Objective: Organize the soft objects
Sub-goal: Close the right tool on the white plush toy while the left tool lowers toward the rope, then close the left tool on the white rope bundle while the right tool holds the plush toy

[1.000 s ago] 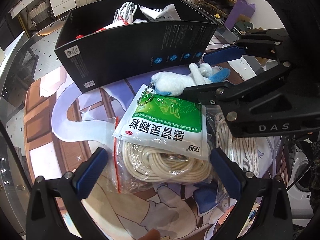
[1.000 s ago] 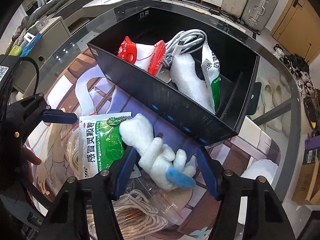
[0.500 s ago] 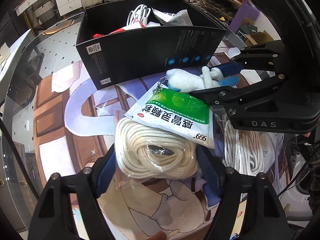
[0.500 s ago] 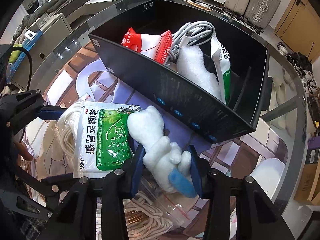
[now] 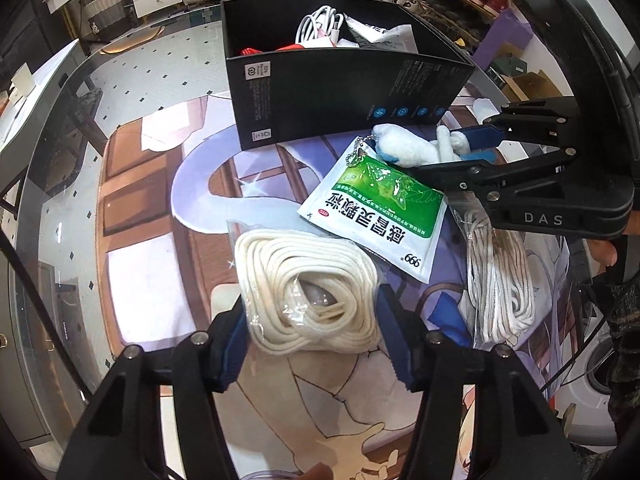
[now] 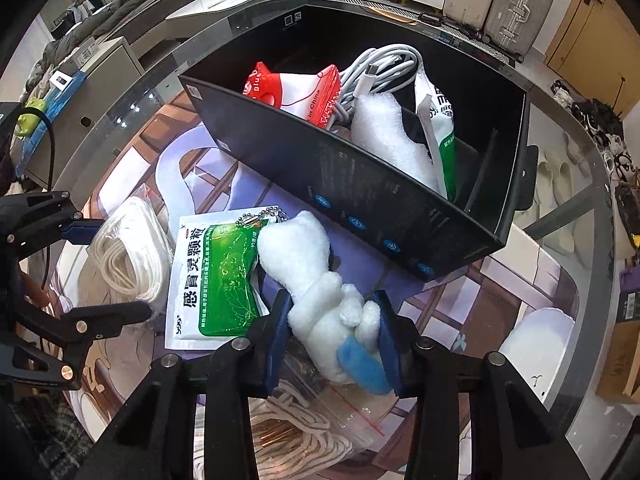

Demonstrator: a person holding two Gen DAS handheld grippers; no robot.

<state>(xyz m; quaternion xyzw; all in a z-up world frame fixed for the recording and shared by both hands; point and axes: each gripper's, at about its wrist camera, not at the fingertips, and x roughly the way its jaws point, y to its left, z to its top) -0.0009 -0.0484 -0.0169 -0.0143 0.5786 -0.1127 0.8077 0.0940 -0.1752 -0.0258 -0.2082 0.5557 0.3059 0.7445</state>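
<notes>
My left gripper [image 5: 312, 334] is shut on a bagged coil of cream rope [image 5: 308, 292], also seen in the right wrist view [image 6: 128, 256]. My right gripper [image 6: 332, 332] is shut on a white plush toy with a blue tip [image 6: 320, 292]; it shows in the left wrist view [image 5: 412, 148] too. A green-and-white medicine sachet [image 5: 380, 208] lies between them on the printed mat, partly under the plush [image 6: 212, 280]. A black box [image 6: 360, 184] behind holds a red-white packet [image 6: 296, 92], a white cable [image 6: 380, 68], foam and a sachet.
A second bagged rope coil [image 5: 496, 280] lies under the right gripper, also low in the right wrist view [image 6: 296, 436]. The round glass table's edge [image 6: 596, 280] curves at the right. The black box [image 5: 340, 92] stands just behind the plush.
My left gripper closed on the rope bag and drew it out from under the sachet. My right gripper closed on the plush toy.
</notes>
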